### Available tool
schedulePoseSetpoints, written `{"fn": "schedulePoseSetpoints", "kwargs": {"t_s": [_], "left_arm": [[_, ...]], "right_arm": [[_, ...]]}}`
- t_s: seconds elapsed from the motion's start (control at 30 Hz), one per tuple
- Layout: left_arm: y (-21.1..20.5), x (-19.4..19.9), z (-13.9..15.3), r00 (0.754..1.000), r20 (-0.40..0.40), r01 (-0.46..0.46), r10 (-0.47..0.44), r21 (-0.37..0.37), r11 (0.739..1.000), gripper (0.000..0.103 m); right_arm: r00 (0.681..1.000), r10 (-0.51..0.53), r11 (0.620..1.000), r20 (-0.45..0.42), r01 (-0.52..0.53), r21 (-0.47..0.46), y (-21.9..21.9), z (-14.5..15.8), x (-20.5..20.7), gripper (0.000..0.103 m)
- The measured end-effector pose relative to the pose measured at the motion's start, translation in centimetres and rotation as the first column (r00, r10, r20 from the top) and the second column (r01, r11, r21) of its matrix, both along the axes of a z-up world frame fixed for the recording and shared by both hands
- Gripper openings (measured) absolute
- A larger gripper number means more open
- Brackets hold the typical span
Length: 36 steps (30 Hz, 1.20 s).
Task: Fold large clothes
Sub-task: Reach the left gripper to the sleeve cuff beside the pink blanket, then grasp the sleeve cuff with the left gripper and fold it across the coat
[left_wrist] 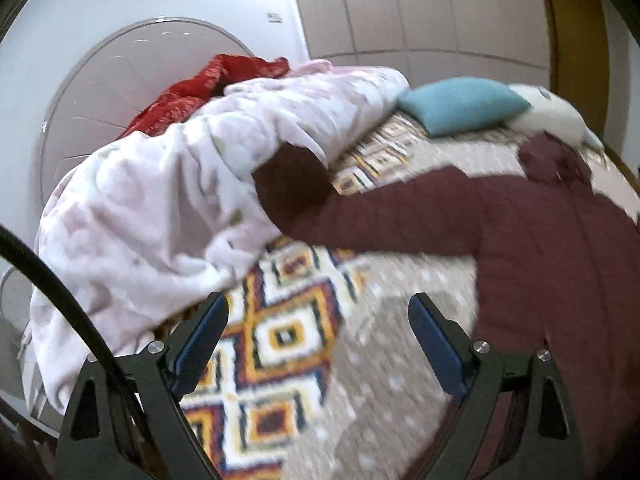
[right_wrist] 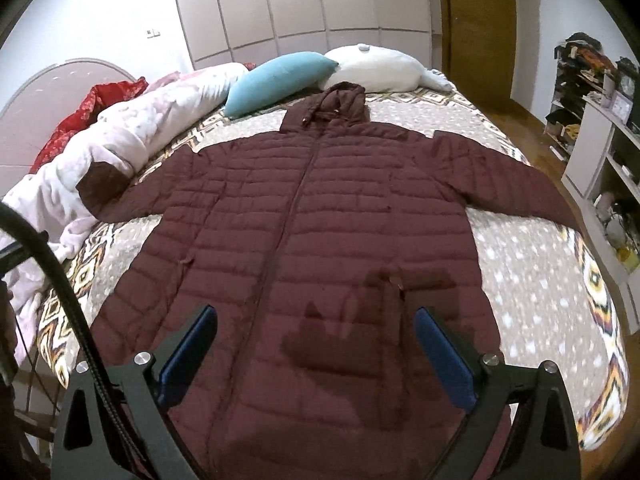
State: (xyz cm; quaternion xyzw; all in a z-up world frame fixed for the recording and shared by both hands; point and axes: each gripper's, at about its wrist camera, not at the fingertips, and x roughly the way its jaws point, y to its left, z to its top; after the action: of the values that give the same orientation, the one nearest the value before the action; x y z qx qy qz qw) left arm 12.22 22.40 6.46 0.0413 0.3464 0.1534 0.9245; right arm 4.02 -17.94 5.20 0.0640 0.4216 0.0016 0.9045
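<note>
Two sleeves spread out to either side mark how the dark maroon quilted puffer jacket (right_wrist: 304, 216) lies: face up and flat on the patterned bed cover (right_wrist: 532, 280), zipper running straight away from the right wrist camera, hood at the far end near the teal pillow (right_wrist: 280, 80) and the white pillow (right_wrist: 376, 66). Its long axis points from the hem, just under the right gripper (right_wrist: 316, 352), up toward the headboard end.

The right gripper hovers over the lower middle of the jacket, its blue-padded fingers (right_wrist: 440, 356) spread wide with nothing between them; their shadow falls on the fabric below, so they appear clear of it.

The left gripper (left_wrist: 318, 344) is off to the jacket's left side, above bare cover, fingers (left_wrist: 204, 336) also wide apart and empty. From there the jacket's body lies to its right, and the left sleeve (left_wrist: 400, 216) stretches across ahead of it, the cuff resting against the crumpled pale pink duvet (left_wrist: 160, 200).

As a judgement, folding has not begun. The left sleeve is the nearer piece for the left hand, which would need to reach forward to it; the right sleeve lies well away to the right of the right hand.
</note>
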Motion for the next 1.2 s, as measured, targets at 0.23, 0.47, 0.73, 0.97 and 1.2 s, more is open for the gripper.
{"fn": "schedulePoseSetpoints", "kwargs": {"t_s": [0.23, 0.47, 0.73, 0.97, 1.2], "left_arm": [[4.1, 3.8, 2.5, 0.987, 0.102, -0.125, 0.125, -0.005, 0.992, 0.092], [9.9, 10.8, 2.2, 0.963, 0.087, -0.255, 0.255, -0.004, 0.967, 0.092], [14.2, 21.0, -4.0, 0.971, -0.058, -0.233, 0.232, 0.001, 0.973, 0.092], [15.8, 26.4, -8.7, 0.968, -0.112, -0.223, 0.226, 0.045, 0.974, 0.092], [15.3, 27.8, -10.3, 0.959, -0.137, -0.241, 0.249, 0.072, 0.968, 0.021]], "right_arm": [[0.998, 0.050, 0.998, 0.031, -0.050, -0.028, 3.0, 0.2, 3.5, 0.101], [0.995, 0.093, 0.994, -0.024, -0.094, -0.047, 5.0, -4.2, 4.7, 0.101], [0.993, 0.070, 0.996, -0.094, -0.075, -0.047, 3.5, -10.3, 5.9, 0.101], [0.993, 0.102, 0.992, -0.056, -0.106, -0.073, 4.0, -11.6, 6.7, 0.101], [0.991, 0.119, 0.986, -0.064, -0.126, -0.109, 4.8, -12.5, 7.0, 0.102]]}}
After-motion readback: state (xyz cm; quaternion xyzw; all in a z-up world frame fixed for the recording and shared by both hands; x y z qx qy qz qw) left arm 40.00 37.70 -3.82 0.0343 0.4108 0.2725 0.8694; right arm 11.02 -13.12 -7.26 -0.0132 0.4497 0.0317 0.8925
